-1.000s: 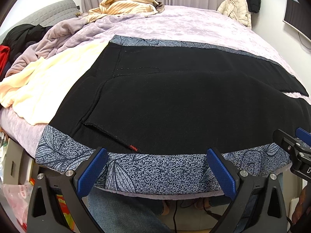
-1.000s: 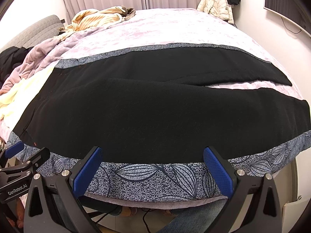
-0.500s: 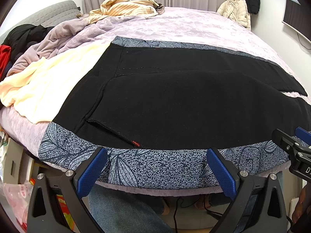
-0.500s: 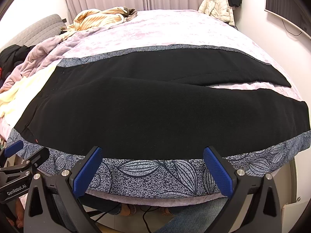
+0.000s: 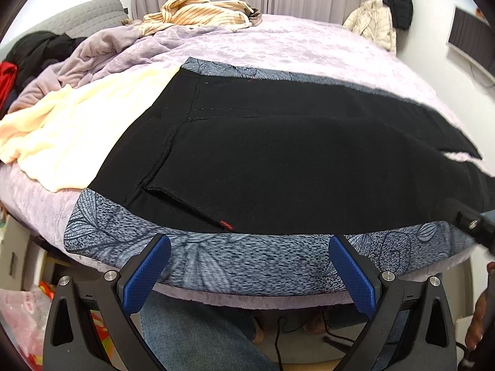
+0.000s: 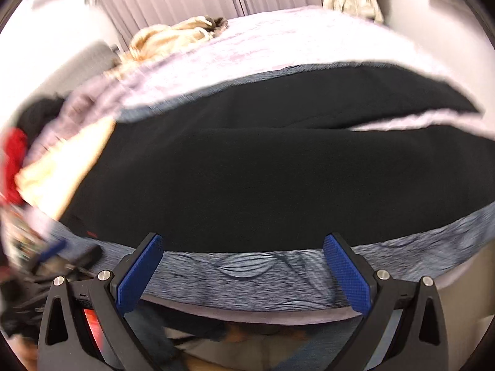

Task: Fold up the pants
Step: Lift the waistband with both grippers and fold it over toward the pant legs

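Swung leftward since the earlier frame, the right claw is blurred; both it and the left claw are spread wide, empty, before flat black knit pants on the bed.

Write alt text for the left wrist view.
Black pants with blue leaf-print side panels lie spread flat across a lavender bed. The open left gripper hovers at the near edge, holding nothing. A cream blanket lies left of the pants.
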`<state>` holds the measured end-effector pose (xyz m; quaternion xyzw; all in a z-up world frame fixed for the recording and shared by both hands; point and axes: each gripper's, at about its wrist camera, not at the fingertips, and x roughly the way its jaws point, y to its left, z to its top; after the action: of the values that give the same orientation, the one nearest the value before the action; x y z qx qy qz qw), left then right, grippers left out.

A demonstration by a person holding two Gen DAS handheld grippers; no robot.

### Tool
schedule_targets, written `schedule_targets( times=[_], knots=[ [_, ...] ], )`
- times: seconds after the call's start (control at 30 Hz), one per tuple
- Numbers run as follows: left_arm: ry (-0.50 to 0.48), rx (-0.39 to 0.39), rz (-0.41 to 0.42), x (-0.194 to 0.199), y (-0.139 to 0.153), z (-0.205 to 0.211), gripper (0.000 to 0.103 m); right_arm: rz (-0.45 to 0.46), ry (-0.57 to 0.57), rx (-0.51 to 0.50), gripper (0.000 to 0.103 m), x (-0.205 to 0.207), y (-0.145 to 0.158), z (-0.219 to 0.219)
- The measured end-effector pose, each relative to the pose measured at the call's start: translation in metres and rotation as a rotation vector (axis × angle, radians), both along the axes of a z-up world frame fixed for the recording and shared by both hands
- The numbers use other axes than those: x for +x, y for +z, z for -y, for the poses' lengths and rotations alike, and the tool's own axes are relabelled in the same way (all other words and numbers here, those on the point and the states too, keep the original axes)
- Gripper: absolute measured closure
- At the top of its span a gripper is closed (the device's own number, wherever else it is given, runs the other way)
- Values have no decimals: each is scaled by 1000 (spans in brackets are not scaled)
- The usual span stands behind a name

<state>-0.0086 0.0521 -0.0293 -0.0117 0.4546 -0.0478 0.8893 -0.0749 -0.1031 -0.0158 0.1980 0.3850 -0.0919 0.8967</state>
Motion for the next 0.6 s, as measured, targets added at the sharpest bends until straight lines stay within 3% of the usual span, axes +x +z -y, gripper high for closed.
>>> schedule_targets(
  times=[0.17, 0.23, 0.27, 0.3, 0.4, 0.6],
  knots=[
    [37, -93, 17, -4, -1, -49, 1, 135, 34, 373, 2, -27, -18, 45],
    [51, -133, 2, -9, -9, -70, 1, 164, 57, 489, 16, -39, -31, 58],
    [54, -152, -8, -11, -12, -77, 1, 168, 70, 535, 32, -44, -39, 63],
    [55, -170, -21, -14, -17, -81, 1, 163, 74, 570, 39, -48, -45, 66],
    [69, -242, -69, -21, -35, -96, 1, 162, 58, 666, 39, -65, -68, 77],
    [65, -404, -89, -9, -61, -95, 1, 159, 35, 717, 39, -65, -89, 85]
  ],
)
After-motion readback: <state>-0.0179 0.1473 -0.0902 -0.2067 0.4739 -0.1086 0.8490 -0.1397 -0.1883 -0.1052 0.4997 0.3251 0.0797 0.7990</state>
